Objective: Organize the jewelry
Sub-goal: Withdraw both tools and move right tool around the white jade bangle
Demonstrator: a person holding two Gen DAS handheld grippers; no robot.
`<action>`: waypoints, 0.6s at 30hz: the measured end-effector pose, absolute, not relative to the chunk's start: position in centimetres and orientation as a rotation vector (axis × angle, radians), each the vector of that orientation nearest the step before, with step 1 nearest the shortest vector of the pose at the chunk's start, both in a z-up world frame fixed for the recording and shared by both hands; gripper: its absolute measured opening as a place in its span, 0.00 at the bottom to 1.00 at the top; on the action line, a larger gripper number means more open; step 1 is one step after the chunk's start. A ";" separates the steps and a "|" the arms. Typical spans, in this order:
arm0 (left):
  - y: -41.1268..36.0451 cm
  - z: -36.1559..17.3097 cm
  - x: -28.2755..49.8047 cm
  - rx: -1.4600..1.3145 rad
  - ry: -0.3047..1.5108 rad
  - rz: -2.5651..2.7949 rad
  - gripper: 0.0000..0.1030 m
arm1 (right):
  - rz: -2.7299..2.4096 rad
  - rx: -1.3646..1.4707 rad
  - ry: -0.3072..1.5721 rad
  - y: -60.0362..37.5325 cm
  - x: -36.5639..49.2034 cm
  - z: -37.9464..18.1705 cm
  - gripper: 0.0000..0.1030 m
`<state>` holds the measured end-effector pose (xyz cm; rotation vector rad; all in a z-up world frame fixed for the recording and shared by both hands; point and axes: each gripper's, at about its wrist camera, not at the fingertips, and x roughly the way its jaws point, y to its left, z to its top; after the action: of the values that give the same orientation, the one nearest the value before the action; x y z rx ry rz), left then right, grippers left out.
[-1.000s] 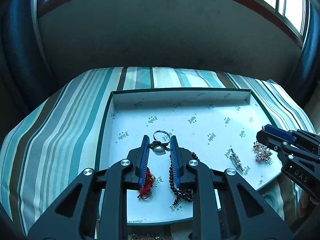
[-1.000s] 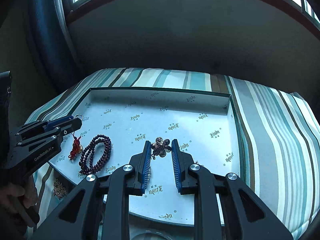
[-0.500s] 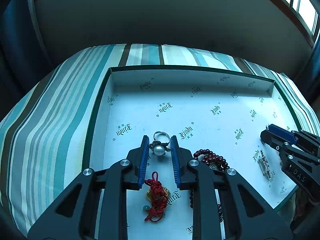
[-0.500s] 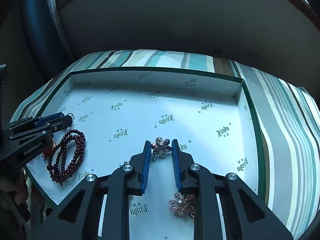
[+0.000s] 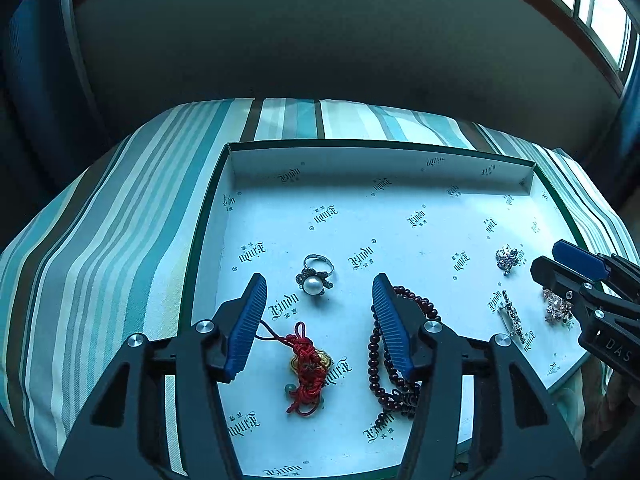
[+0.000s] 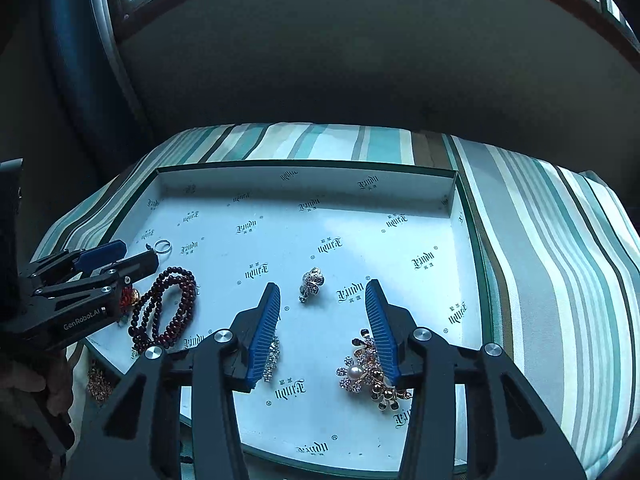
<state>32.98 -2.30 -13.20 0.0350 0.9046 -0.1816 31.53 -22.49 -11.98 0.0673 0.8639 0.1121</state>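
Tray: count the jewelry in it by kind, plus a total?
In the tray:
Rings: 1, pearl ring
Bead strings: 1, dark red beads
Knotted red charms: 1
Brooches: 2, silver flower and gold pearl cluster
Rhinestone bar pins: 1
Total: 6

Both wrist cameras look steeply down from close range over their own fingers, sharing the printed tray (image 5: 256, 160) (image 6: 452, 196), from its left and right.
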 end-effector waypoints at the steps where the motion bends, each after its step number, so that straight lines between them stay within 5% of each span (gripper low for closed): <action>1: -2.2 -12.9 32.6 0.034 0.897 -0.181 0.55 | 0.110 0.067 0.860 -22.5 31.0 -11.6 0.44; 12: -1.8 -10.8 25.5 0.051 0.850 -0.169 0.63 | 0.100 0.096 0.861 -22.6 22.8 -10.1 0.44; 18: -1.8 -11.1 22.0 0.070 0.867 -0.171 0.66 | 0.081 0.105 0.908 -22.9 19.8 -11.9 0.55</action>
<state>21.95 -1.77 -11.14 0.0701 0.8665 -0.1710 19.79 -22.90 -11.93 0.1046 0.9083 0.0815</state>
